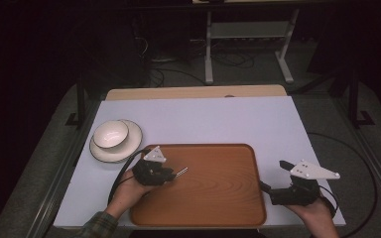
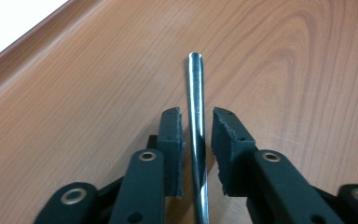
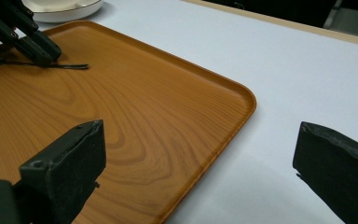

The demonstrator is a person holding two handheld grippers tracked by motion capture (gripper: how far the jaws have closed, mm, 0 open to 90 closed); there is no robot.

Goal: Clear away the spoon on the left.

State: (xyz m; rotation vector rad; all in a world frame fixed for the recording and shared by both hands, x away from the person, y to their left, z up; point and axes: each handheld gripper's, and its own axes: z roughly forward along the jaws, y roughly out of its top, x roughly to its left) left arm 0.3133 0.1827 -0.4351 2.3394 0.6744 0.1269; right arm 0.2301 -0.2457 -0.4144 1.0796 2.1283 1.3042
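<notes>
The left claw (image 2: 198,135) stands narrow around a slim shiny metal utensil handle (image 2: 196,102), which runs forward between its jaws over the rounded brown wooden tray (image 1: 218,198); whether the pads grip it, I cannot tell. The right claw (image 3: 200,177) gapes wide, straddling the tray's edge on the white counter (image 1: 218,119).

Both black claws, left claw (image 1: 171,174) and right claw (image 1: 269,177), carry grey triangular plates, trailing black cables; plaid sleeve (image 1: 98,227).
</notes>
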